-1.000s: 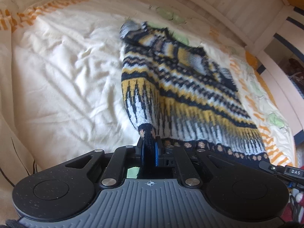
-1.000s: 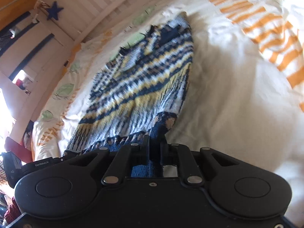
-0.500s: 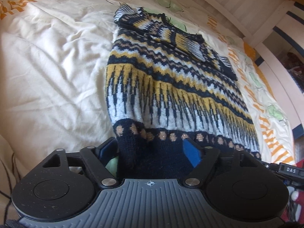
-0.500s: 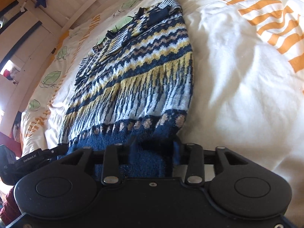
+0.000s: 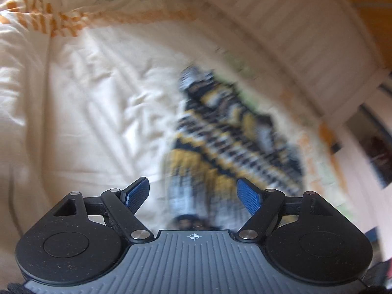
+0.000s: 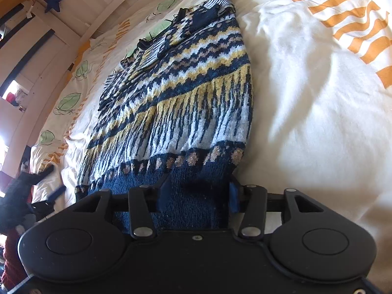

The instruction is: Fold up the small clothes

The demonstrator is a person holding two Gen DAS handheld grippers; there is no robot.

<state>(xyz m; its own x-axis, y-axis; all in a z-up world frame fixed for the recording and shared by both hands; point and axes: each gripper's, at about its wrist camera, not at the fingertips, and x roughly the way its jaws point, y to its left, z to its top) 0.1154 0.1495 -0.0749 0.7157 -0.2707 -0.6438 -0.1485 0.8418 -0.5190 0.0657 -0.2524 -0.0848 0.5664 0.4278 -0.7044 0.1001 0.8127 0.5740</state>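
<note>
A patterned knit sweater (image 6: 176, 93) in navy, yellow and white lies flat on the cream bedsheet (image 6: 306, 103), hem toward me. In the left wrist view the sweater (image 5: 220, 147) is blurred by motion. My left gripper (image 5: 193, 193) is open and empty, raised above the sweater's hem corner. My right gripper (image 6: 198, 196) is open, its blue fingers (image 6: 234, 197) spread on either side of the navy hem, which lies loose between them.
A white slatted bed rail (image 5: 306, 36) runs along the far side of the bed. The duvet has orange stripes (image 6: 355, 24) and green leaf prints (image 6: 68, 103). A blue star (image 6: 55, 0) hangs on the wall. The left gripper shows at the left edge (image 6: 24, 196).
Both grippers opened and let go of the sweater's hem, which now lies flat. The left gripper has lifted up and away from the hem; the right stays low at it.
</note>
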